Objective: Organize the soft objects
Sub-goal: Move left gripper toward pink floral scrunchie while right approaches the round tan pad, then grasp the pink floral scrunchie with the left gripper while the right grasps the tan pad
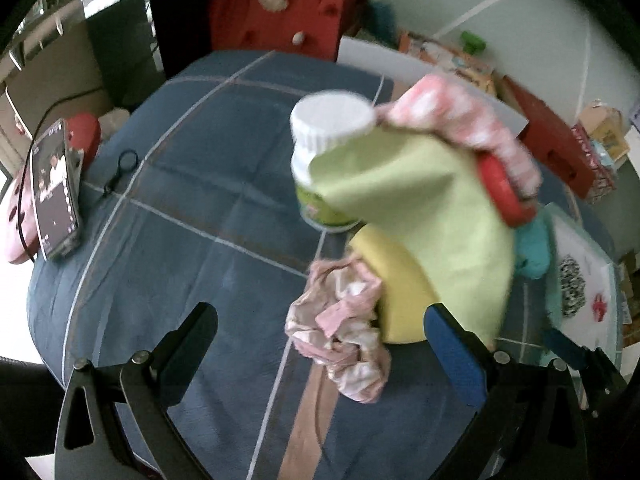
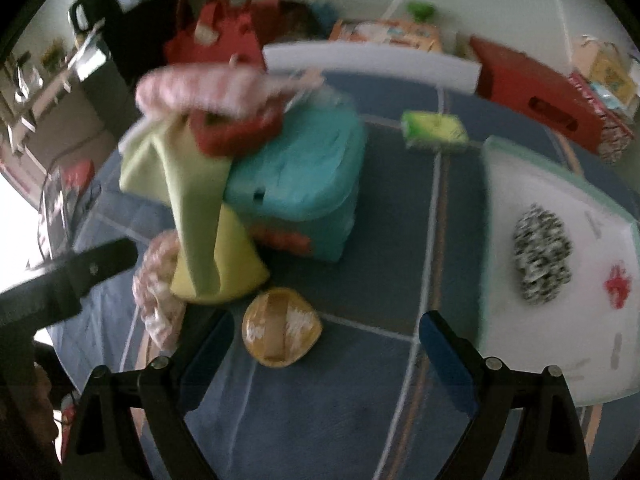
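Note:
My left gripper (image 1: 320, 320) is open just above a crumpled pink cloth (image 1: 344, 340) on the blue checked tablecloth (image 1: 192, 216). Behind the cloth stands a yellow sponge (image 1: 394, 292). A light green cloth (image 1: 420, 200) drapes down over the sponge and against a white-capped bottle (image 1: 330, 148). A red ring (image 1: 500, 190) and a pink-and-white striped cloth (image 1: 460, 120) sit on top, blurred. My right gripper (image 2: 328, 336) is open with a round yellow pad (image 2: 282, 328) lying between its fingers. The green cloth (image 2: 180, 184) hangs beside a teal box (image 2: 304, 192).
A white board (image 2: 560, 200) at the right carries a black-and-white patterned soft thing (image 2: 542, 254). A green sponge (image 2: 434, 130) lies behind the teal box. A phone (image 1: 56, 192) leans at the table's left edge. Red bags (image 1: 280, 16) and boxes line the back.

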The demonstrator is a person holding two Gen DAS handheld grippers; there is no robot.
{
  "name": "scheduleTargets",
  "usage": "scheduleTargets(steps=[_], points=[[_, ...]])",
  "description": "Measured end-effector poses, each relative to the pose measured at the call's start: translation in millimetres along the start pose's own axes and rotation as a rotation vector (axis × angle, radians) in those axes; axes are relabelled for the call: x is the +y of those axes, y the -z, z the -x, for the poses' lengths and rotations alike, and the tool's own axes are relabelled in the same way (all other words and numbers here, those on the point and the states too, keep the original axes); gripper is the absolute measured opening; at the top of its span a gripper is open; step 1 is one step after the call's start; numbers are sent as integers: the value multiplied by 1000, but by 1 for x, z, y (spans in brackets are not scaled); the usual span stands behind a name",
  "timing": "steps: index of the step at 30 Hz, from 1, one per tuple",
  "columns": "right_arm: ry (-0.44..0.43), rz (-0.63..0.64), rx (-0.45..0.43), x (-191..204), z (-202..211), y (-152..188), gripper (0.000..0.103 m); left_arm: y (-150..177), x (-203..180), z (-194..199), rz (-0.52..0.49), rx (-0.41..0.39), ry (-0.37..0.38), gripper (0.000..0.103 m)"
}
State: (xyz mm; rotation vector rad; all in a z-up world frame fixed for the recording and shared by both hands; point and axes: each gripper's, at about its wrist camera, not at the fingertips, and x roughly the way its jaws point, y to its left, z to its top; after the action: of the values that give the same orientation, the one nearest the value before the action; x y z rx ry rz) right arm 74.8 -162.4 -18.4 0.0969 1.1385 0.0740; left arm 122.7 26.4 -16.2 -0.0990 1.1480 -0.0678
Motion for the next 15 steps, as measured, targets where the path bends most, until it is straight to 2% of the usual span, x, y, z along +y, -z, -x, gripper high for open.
scheduleTargets(steps=[5, 15], points=[[-2, 56, 54, 15, -17, 7, 96, 4, 6, -25, 27, 91, 7, 103], [22, 72, 110, 20, -38, 14, 96, 2, 11, -49, 23, 138, 5, 103]])
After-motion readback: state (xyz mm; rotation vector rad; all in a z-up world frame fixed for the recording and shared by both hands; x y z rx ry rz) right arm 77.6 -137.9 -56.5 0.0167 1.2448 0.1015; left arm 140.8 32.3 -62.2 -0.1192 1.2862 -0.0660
